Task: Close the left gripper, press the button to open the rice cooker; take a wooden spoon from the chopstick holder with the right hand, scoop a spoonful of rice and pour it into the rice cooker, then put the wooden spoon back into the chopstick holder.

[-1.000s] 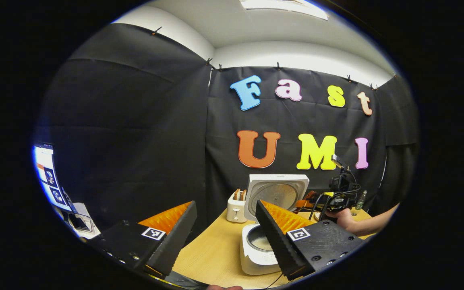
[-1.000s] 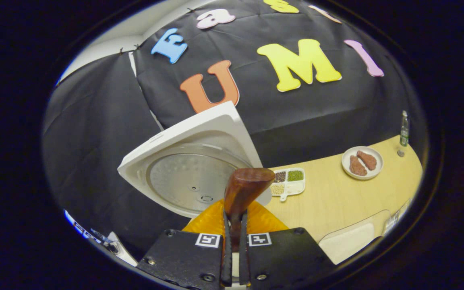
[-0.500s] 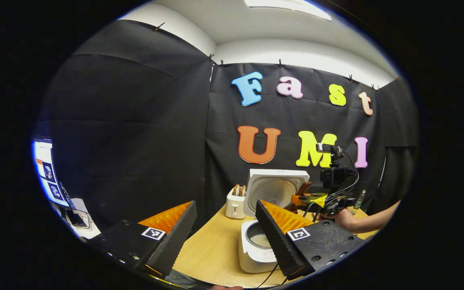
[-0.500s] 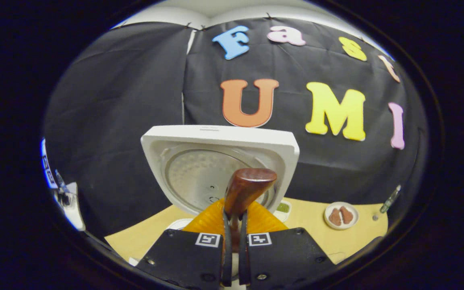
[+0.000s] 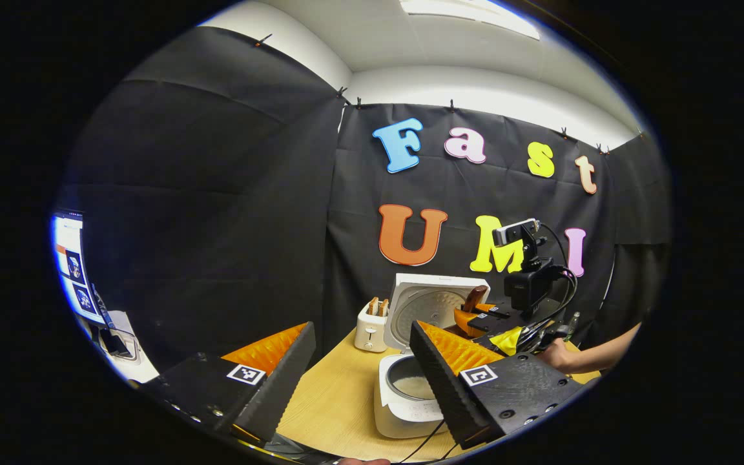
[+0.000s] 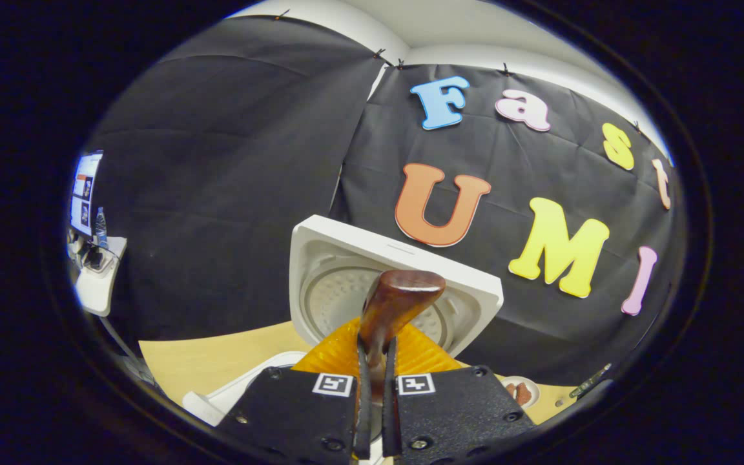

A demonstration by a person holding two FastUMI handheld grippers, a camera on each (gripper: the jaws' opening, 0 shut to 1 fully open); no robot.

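Note:
The white rice cooker (image 5: pixel 404 407) stands open on the table, its lid (image 5: pixel 433 303) upright behind a pot holding pale rice. My left gripper (image 5: pixel 362 330) is open and empty, held back from the cooker at the near side. In the left gripper view my right gripper (image 5: pixel 475 318) hovers over the cooker's right side, in front of the lid. In the right gripper view my right gripper (image 6: pixel 372 352) is shut on the wooden spoon (image 6: pixel 399 300), whose brown end sticks out past the fingertips. The lid (image 6: pixel 352 255) stands just beyond it, with the cooker's rim (image 6: pixel 249 387) below.
A white toaster (image 5: pixel 369 321) with bread stands left of the cooker on the wooden table (image 5: pixel 333 403). The person's hand (image 5: pixel 556 354) holds the right gripper. A plate (image 6: pixel 519 391) with brown pieces and a small bottle (image 6: pixel 588 381) sit to the right. A monitor (image 6: pixel 84 194) glows far left.
My right gripper, still holding the spoon, has risen and swung left toward the cooker's lid, tilting its view. My left gripper stays open and has barely shifted.

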